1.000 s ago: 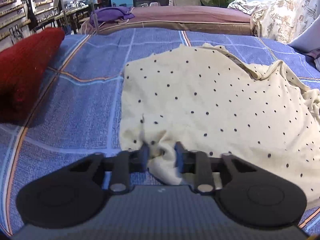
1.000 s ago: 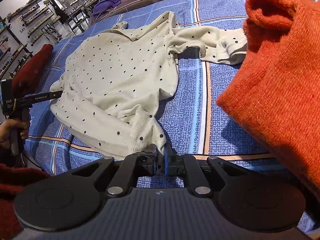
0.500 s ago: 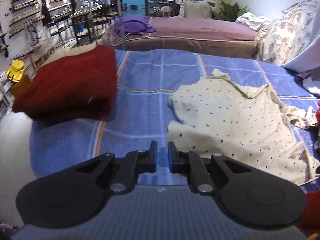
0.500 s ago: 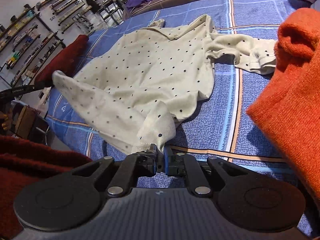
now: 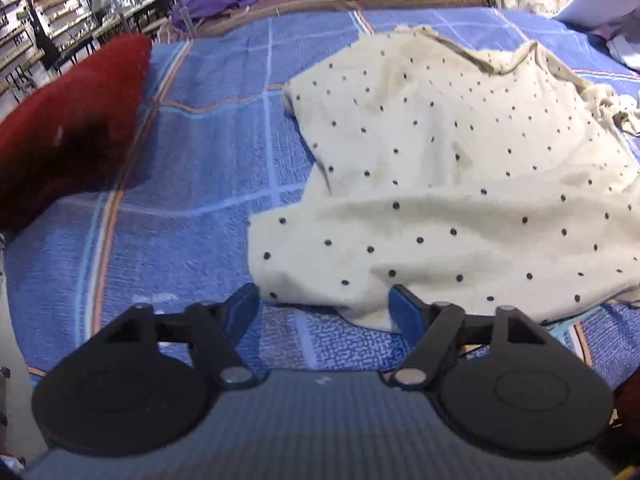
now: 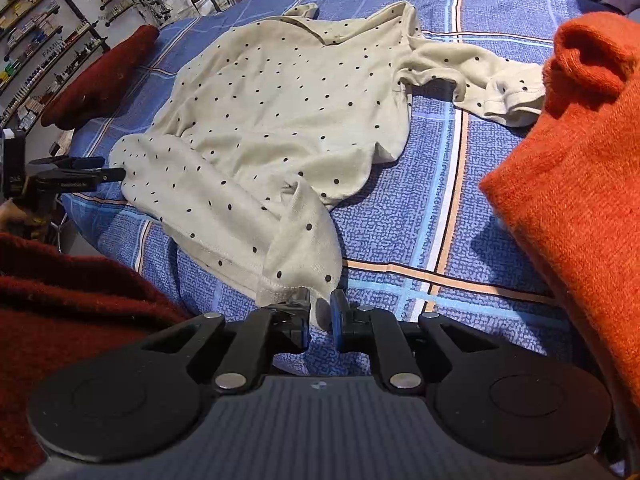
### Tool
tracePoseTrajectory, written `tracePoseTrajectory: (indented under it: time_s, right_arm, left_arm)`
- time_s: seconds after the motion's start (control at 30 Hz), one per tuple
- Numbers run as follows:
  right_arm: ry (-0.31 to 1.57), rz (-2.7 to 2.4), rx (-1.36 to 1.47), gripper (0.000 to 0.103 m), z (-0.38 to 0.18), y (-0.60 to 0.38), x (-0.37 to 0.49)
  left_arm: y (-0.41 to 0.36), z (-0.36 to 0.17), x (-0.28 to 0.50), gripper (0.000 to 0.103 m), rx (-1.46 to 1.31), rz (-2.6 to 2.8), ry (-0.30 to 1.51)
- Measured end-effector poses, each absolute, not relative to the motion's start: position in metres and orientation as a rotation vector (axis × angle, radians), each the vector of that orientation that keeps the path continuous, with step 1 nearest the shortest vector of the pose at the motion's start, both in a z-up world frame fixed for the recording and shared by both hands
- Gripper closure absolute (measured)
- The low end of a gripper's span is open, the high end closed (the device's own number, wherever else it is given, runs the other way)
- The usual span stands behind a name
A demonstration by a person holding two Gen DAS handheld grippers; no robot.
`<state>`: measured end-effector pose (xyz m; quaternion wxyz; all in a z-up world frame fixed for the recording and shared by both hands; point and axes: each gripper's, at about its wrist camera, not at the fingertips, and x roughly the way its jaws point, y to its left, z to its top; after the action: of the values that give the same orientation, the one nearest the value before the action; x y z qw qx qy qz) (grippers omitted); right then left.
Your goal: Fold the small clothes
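Observation:
A cream polka-dot top (image 5: pixel 448 184) lies on the blue plaid bedcover (image 5: pixel 208 168), its bottom hem folded up over its body. My left gripper (image 5: pixel 324 306) is open wide, its jaws either side of the folded edge. In the right wrist view the top (image 6: pixel 280 120) spreads across the middle, one sleeve (image 6: pixel 480 76) out to the right. My right gripper (image 6: pixel 320 314) has its jaws slightly apart, with the hem corner (image 6: pixel 304 272) hanging between them. The left gripper also shows there at the far left (image 6: pixel 120 174), touching the fold.
A dark red folded sweater (image 5: pixel 68 128) lies at the left of the bed. An orange knit garment (image 6: pixel 580 168) fills the right of the right wrist view. Dark red knit (image 6: pixel 60 300) is at the lower left. Shelves and furniture stand beyond the bed.
My left gripper has carried the hem forward onto the top and opened wide. My right gripper's jaws have parted slightly around the hem corner.

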<state>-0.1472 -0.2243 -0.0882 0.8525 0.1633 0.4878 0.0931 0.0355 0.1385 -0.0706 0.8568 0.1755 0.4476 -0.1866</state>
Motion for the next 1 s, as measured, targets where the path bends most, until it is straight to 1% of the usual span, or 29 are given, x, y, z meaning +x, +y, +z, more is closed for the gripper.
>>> tracePoseTrajectory:
  time_s: [0.03, 0.07, 0.1, 0.13, 0.23, 0.27, 0.3, 0.4, 0.47, 0.57, 0.63, 0.67, 0.7, 0.73, 0.77, 0.8, 0.83, 0.87, 0.9, 1.0]
  right_arm:
    - [1.029, 0.195, 0.349, 0.082, -0.09, -0.225, -0.148]
    - [1.03, 0.193, 0.355, 0.081, -0.09, -0.224, -0.149]
    - [1.029, 0.19, 0.361, 0.081, -0.09, -0.224, -0.149]
    - [1.025, 0.19, 0.366, 0.081, -0.09, -0.225, -0.149]
    - [1.009, 0.207, 0.378, 0.079, -0.087, -0.225, -0.147]
    - [1.003, 0.215, 0.377, 0.076, -0.086, -0.224, -0.146]
    - [0.998, 0.219, 0.376, 0.07, -0.085, -0.225, -0.145]
    - [0.993, 0.212, 0.389, 0.062, -0.085, -0.227, -0.144]
    - [1.001, 0.213, 0.398, 0.06, -0.089, -0.226, -0.141]
    - [1.01, 0.229, 0.391, 0.059, -0.091, -0.222, -0.136]
    - [1.005, 0.25, 0.376, 0.057, -0.088, -0.219, -0.13]
    - [0.999, 0.255, 0.365, 0.052, -0.086, -0.218, -0.127]
    - [0.99, 0.255, 0.351, 0.048, -0.083, -0.217, -0.123]
    - [0.977, 0.255, 0.334, 0.046, -0.078, -0.217, -0.119]
    - [0.963, 0.253, 0.318, 0.042, -0.074, -0.217, -0.114]
    - [0.945, 0.247, 0.301, 0.035, -0.07, -0.218, -0.11]
    - [0.925, 0.237, 0.288, 0.033, -0.065, -0.219, -0.104]
    - [0.903, 0.223, 0.276, 0.03, -0.061, -0.221, -0.097]
    - [0.884, 0.212, 0.269, 0.03, -0.057, -0.222, -0.09]
    - [0.837, 0.192, 0.262, 0.03, -0.045, -0.222, -0.068]
  left_arm:
    - [0.138, -0.074, 0.037, 0.06, 0.308, -0.398, 0.942]
    - [0.139, -0.072, 0.036, 0.069, 0.256, -0.4, 0.939]
    - [0.138, -0.069, 0.036, 0.09, 0.231, -0.415, 0.95]
    - [0.138, -0.066, 0.036, 0.095, 0.216, -0.43, 0.958]
    - [0.142, -0.041, 0.026, 0.095, 0.226, -0.427, 0.911]
    - [0.147, -0.028, 0.021, 0.095, 0.217, -0.438, 0.897]
    - [0.154, -0.016, 0.016, 0.096, 0.208, -0.444, 0.888]
    - [0.176, 0.008, 0.001, 0.095, 0.232, -0.435, 0.921]
    - [0.191, 0.008, -0.006, 0.095, 0.266, -0.393, 0.971]
    - [0.21, -0.015, -0.008, 0.094, 0.29, -0.314, 1.073]
    - [0.216, -0.036, -0.004, 0.088, 0.294, -0.271, 1.129]
    - [0.216, -0.039, -0.002, 0.087, 0.29, -0.259, 1.125]
    - [0.213, -0.039, 0.002, 0.08, 0.286, -0.245, 1.112]
    - [0.208, -0.035, 0.006, 0.063, 0.289, -0.236, 1.087]
    - [0.202, -0.028, 0.011, 0.05, 0.296, -0.24, 1.046]
    - [0.195, -0.021, 0.015, 0.026, 0.308, -0.246, 0.989]
    - [0.186, -0.013, 0.02, 0.011, 0.325, -0.25, 0.916]
    - [0.175, -0.006, 0.027, 0.009, 0.343, -0.26, 0.845]
    - [0.165, 0.0, 0.035, 0.009, 0.361, -0.276, 0.784]
    - [0.135, 0.009, 0.073, 0.009, 0.379, -0.296, 0.701]
